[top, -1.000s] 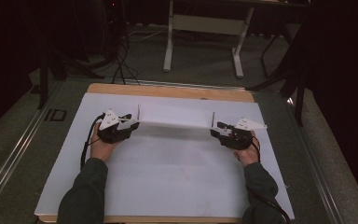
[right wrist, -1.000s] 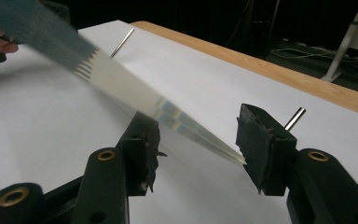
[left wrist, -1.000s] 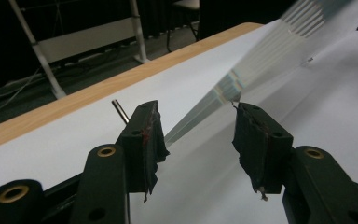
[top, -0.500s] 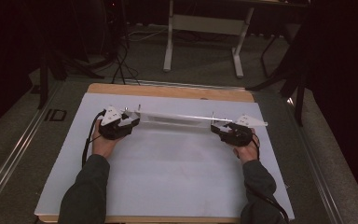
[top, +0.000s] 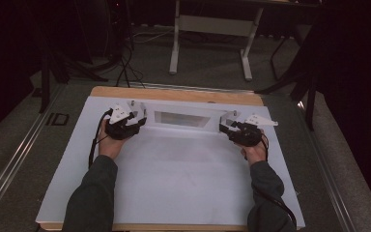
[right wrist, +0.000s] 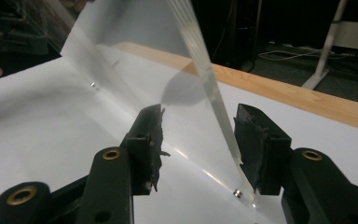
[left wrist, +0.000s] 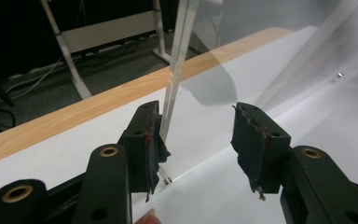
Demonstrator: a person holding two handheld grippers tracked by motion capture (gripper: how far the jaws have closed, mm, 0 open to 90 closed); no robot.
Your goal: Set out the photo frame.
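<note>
A clear plastic panel (top: 181, 118) stands near the far edge of the table (top: 174, 193), leaning on its long bottom edge on the white sheet (top: 183, 169) that covers the table. It runs sideways, about the same way as the far edge, with its two ends near the two grippers.

The left gripper (top: 137, 122) is at the panel's left end. In the left gripper view, its jaws are spread wide, and the panel's end edge (left wrist: 175, 60) stands just beside the left pad (left wrist: 151, 140) — the other pad is well apart from it. Nothing is being pinched there.

The right gripper (top: 228, 128) is at the panel's right end. Its jaws have just been closing a bit, with the panel's end between them. In the right gripper view the clear edge (right wrist: 205, 70) runs down close to the right pad (right wrist: 251, 144) — I cannot tell if it touches. The other pad sits apart, so the jaws are still spread.

A small screw (right wrist: 237, 192) shows at the panel's bottom corner.
</note>
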